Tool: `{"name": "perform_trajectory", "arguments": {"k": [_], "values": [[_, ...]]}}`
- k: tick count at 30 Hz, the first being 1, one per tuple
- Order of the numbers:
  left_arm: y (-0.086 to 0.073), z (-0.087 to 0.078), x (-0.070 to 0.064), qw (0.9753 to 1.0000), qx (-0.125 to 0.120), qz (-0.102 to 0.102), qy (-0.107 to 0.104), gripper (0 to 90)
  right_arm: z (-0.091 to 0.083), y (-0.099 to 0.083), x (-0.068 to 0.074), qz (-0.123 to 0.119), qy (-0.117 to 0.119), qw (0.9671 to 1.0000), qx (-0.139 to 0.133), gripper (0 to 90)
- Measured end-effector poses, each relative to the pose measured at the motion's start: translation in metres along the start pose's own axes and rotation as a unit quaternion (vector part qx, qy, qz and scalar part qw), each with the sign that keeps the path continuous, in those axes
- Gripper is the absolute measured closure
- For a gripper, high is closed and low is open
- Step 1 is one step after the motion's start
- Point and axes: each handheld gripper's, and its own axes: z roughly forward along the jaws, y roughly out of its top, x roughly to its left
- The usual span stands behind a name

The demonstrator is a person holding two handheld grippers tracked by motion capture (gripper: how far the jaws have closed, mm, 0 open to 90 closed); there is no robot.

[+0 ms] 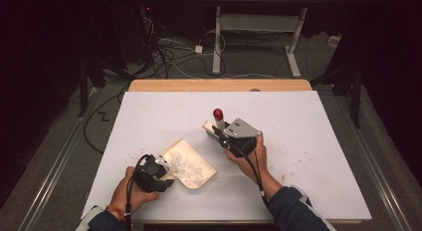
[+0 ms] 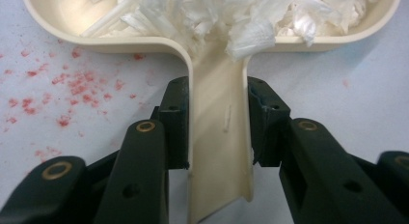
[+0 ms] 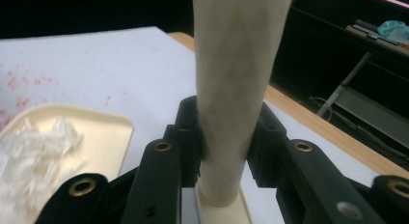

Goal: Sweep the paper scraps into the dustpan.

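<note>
A cream dustpan (image 1: 209, 167) lies near the table's front, left of centre, holding a heap of white shreds (image 1: 185, 166). My left gripper (image 1: 165, 169) is shut on the pan's handle (image 2: 217, 137), one jaw on each side wall; the shreds (image 2: 217, 16) pile up just beyond it. At mid-table my right gripper (image 1: 219, 134) is shut on a cream handle (image 3: 236, 64) standing upright on a cream base (image 3: 222, 209). In the high view that handle ends in a red tip (image 1: 218, 113). The dustpan (image 3: 96, 132) appears at lower left in the right gripper view.
The white table cover (image 1: 298, 141) carries faint red specks (image 2: 72, 84) beside the pan. A wooden table edge (image 1: 219, 85) runs along the far side. Beyond it, cables (image 1: 169, 52) and a desk frame (image 1: 259, 27) stand on the dark floor.
</note>
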Motion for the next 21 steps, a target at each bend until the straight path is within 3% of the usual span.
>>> {"name": "perform_trajectory", "arguments": {"k": [1, 2, 5, 6, 8, 9, 10, 11, 15, 16, 21], "values": [[0.000, 0.000, 0.000, 1.0000, -0.001, 0.001, 0.000, 63.2, 0.009, 0.002, 0.004, 0.014, 0.014, 0.9998, -0.008, 71.0], [0.000, 0.000, 0.001, 1.0000, -0.001, 0.000, -0.001, 63.2, 0.011, 0.003, 0.006, 0.012, 0.017, 0.9998, -0.007, 71.0], [0.000, 0.000, 0.001, 1.0000, -0.002, 0.000, -0.002, 63.2, 0.016, 0.007, 0.015, -0.005, 0.034, 0.9994, -0.007, 70.9], [0.000, 0.000, 0.001, 1.0000, -0.002, 0.001, -0.003, 63.2, 0.019, 0.012, 0.023, -0.022, 0.068, 0.9974, -0.008, 71.0], [0.000, 0.000, 0.001, 1.0000, -0.001, -0.002, -0.003, 63.2, 0.020, 0.014, 0.026, -0.024, 0.078, 0.9967, -0.006, 71.0], [0.000, 0.000, 0.000, 1.0000, -0.001, -0.002, -0.002, 63.2, 0.021, 0.020, 0.032, -0.030, 0.097, 0.9949, 0.000, 71.0], [0.000, 0.000, 0.000, 1.0000, -0.001, -0.002, -0.002, 63.2, 0.021, 0.020, 0.032, -0.030, 0.097, 0.9949, 0.000, 71.0], [0.000, 0.000, 0.000, 1.0000, -0.001, 0.000, 0.000, 63.2, 0.018, 0.023, 0.035, -0.031, 0.121, 0.9921, 0.012, 71.1], [0.000, 0.000, 0.001, 1.0000, -0.001, -0.001, -0.002, 63.2, -0.002, 0.032, 0.035, -0.018, 0.154, 0.9880, -0.003, 71.1], [0.000, 0.000, 0.000, 1.0000, -0.001, -0.001, 0.001, 63.2, -0.009, 0.035, 0.033, -0.012, 0.158, 0.9872, -0.014, 71.1], [0.000, 0.000, -0.001, 1.0000, 0.001, -0.002, 0.003, 63.2, -0.037, 0.044, 0.019, -0.005, 0.135, 0.9899, -0.045, 71.0]]}}
